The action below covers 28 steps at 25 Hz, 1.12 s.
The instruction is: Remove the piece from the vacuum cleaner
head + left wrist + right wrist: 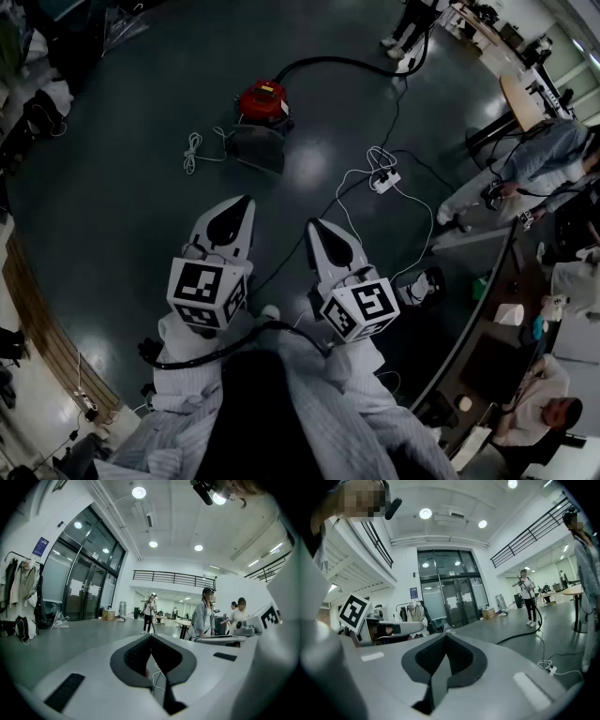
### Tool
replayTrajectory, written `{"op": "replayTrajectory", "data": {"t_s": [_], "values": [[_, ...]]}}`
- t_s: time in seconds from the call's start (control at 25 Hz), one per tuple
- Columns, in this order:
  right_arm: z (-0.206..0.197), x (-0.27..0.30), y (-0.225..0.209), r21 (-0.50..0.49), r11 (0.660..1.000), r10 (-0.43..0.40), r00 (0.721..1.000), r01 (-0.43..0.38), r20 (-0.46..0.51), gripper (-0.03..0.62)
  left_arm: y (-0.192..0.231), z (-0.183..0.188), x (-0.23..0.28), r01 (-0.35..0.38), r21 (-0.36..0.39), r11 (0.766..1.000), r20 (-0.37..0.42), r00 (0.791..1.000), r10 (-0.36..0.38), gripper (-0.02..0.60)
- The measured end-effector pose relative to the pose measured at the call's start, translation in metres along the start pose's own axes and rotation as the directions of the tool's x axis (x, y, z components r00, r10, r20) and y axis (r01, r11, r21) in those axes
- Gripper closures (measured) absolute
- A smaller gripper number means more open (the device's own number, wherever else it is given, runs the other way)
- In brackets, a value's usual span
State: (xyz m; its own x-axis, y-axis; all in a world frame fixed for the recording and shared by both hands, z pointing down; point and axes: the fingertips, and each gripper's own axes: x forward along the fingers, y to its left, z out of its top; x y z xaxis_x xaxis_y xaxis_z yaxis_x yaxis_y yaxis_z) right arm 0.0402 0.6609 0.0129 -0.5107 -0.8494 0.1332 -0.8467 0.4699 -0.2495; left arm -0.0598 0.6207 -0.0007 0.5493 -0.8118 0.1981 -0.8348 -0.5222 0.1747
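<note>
A red vacuum cleaner (pixel 263 101) stands on the dark floor ahead, with a grey piece (pixel 257 147) lying at its near side. Its black hose (pixel 343 63) runs off to a person standing at the top of the head view; the same hose (pixel 525 633) shows on the floor in the right gripper view. My left gripper (pixel 240 203) and right gripper (pixel 313 226) are held side by side well short of the vacuum, both shut and empty. In the gripper views the left gripper (pixel 151 636) and the right gripper (pixel 446 635) have their dark pads pressed together with nothing between them.
White cables (pixel 194 150) and a power strip (pixel 385 180) lie on the floor near the vacuum. A curved counter (pixel 487 286) runs along the right, with people seated and standing beside it. Glass doors (pixel 454 599) and a coat rack (pixel 21 592) line the hall walls.
</note>
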Motion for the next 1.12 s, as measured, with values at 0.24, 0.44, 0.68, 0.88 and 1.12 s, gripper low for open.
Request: {"op": "replayTrajectory", "data": {"t_s": [0.24, 0.44, 0.68, 0.88, 1.12], "values": [[-0.001, 0.001, 0.001, 0.003, 1.0, 0.002, 1.0, -0.002, -0.002, 0.594, 0.001, -0.002, 0.0, -0.004, 0.003, 1.0, -0.008, 1.0, 0.004, 0.575], [-0.001, -0.005, -0.005, 0.011, 1.0, -0.013, 1.0, 0.013, 0.012, 0.592, -0.003, -0.005, 0.003, -0.008, 0.013, 1.0, -0.016, 1.0, 0.008, 0.575], [-0.002, -0.011, -0.021, 0.027, 1.0, -0.008, 1.0, 0.008, 0.009, 0.592, -0.012, -0.006, 0.016, -0.02, 0.02, 1.0, -0.01, 1.0, 0.02, 0.575], [-0.018, 0.001, -0.039, 0.059, 0.998, 0.001, 1.0, 0.001, -0.029, 0.592, -0.005, -0.024, 0.035, -0.035, 0.013, 0.999, -0.047, 0.998, 0.036, 0.574], [-0.043, 0.084, -0.074, 0.088, 0.996, 0.008, 0.997, 0.0, -0.083, 0.592, 0.059, -0.047, 0.099, -0.047, 0.026, 0.999, -0.108, 0.993, 0.049, 0.574]]}}
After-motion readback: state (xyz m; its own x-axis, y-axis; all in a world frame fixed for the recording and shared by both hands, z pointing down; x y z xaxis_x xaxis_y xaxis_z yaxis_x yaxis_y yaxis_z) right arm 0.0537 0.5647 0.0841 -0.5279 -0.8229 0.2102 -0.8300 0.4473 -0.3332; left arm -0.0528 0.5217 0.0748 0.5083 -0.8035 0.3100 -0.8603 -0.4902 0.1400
